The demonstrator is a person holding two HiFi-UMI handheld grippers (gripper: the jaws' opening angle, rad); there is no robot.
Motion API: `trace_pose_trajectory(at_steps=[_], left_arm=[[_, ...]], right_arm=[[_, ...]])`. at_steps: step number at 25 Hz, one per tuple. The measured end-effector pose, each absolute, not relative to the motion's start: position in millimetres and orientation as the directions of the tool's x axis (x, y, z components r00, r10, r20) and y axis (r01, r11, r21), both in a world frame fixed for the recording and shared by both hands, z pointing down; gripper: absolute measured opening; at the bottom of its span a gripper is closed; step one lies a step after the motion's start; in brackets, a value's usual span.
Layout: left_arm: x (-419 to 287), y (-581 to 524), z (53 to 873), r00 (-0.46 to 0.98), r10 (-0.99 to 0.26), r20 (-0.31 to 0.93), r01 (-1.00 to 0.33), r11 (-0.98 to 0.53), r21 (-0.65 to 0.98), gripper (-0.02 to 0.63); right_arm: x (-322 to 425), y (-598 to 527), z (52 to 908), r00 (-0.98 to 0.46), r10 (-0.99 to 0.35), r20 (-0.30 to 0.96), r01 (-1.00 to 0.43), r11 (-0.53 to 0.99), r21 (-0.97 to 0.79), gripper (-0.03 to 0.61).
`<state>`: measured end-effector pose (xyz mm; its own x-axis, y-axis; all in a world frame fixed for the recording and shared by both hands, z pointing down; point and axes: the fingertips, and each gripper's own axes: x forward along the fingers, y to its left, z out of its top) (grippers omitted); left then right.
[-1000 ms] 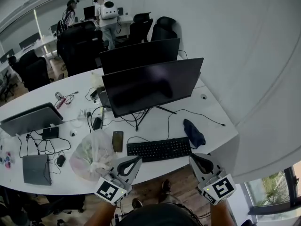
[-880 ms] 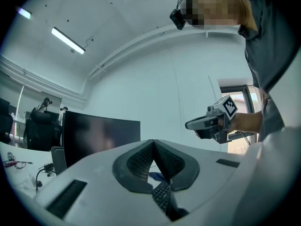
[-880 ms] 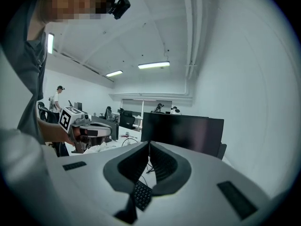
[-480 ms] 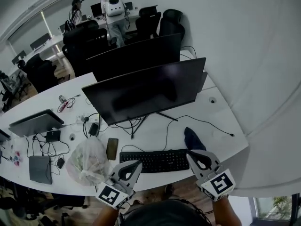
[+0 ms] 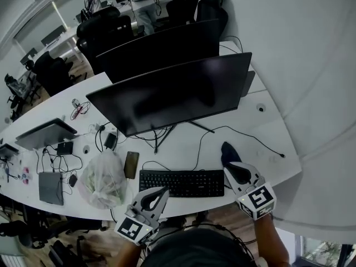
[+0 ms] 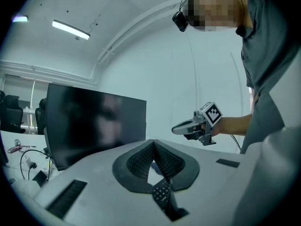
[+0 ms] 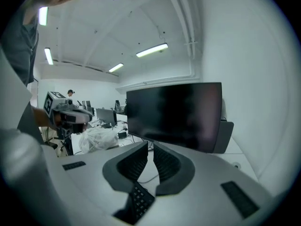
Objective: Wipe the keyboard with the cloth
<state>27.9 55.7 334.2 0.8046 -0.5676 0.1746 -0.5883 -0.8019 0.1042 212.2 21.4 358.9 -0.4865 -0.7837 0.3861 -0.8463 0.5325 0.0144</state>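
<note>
Here, holds the left gripper [image 5: 158, 193] at 7 o'clock of the keyboard [image 5: 181, 182], over the near edge of the table [image 5: 267, 143]. Shows its jaws clenched, tips touching, with nothing between. Holds the right gripper [image 5: 233, 169] at 3 o'clock of the keyboard, just beside its right end. Shows these jaws pressed together as well, with only a thin slit left and nothing inside. Finds the cloth [image 5: 227, 150], dark and crumpled, on the table at 1 o'clock of the keyboard's right end, just beyond the right gripper's tips; cannot tell if touching. Sees the keyboard flat at 6 o'clock of the monitor [image 5: 172, 93], with a bag [image 5: 103, 177] at 9 o'clock of it and a phone [image 5: 131, 164] at 10 o'clock.
</note>
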Motion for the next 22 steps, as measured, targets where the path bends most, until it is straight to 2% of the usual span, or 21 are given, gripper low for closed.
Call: trace_pose_trajectory(at_steps=[1,4,8,10,12,14,15,16,17,20,22], left_arm=[[27,54,337,0.804,-0.567,0.181,-0.589,-0.8,0.11,0.005],[23,51,343,0.804,-0.559,0.201,-0.587,-0.801,0.118,0.005],[15,51,349,0.796,-0.56,0.23,-0.596,-0.792,0.134,0.005],[11,52,352,0.793,-0.556,0.249,-0.597,-0.791,0.134,0.005],[6,54,357,0.786,-0.556,0.27,-0.603,-0.786,0.138,0.005],[1,54,362,0.775,-0.56,0.292,-0.614,-0.776,0.144,0.005],[-1,55,362,0.771,-0.562,0.299,-0.619,-0.772,0.145,0.005],[-3,55,363,0.768,-0.563,0.305,-0.622,-0.77,0.145,0.005],[-3,56,363,0.766,-0.563,0.31,-0.623,-0.769,0.145,0.005],[-6,56,365,0.763,-0.562,0.318,-0.625,-0.767,0.145,0.005],[-6,55,369,0.762,-0.563,0.319,-0.627,-0.765,0.147,0.005]], right_arm=[[220,15,377,-0.462,-0.78,0.422,-0.856,0.516,0.016,0.026],[253,-2,455,-0.367,-0.735,0.57,-0.894,0.448,0.001,0.144],[305,1,582,-0.224,-0.583,0.781,-0.942,0.335,-0.02,0.225],[316,10,628,-0.208,-0.503,0.839,-0.95,0.308,-0.051,0.23],[318,19,659,-0.195,-0.45,0.871,-0.947,0.318,-0.048,0.229],[319,23,672,-0.179,-0.453,0.874,-0.943,0.331,-0.022,0.214],[321,23,671,-0.173,-0.464,0.869,-0.948,0.318,-0.019,0.175],[323,22,666,-0.168,-0.479,0.862,-0.956,0.292,-0.024,0.072],[323,21,654,-0.168,-0.503,0.848,-0.964,0.265,-0.034,0.055],[294,11,609,-0.242,-0.59,0.77,-0.951,0.302,-0.068,0.048],[247,16,609,-0.343,-0.551,0.761,-0.9,0.423,-0.099,0.048]])
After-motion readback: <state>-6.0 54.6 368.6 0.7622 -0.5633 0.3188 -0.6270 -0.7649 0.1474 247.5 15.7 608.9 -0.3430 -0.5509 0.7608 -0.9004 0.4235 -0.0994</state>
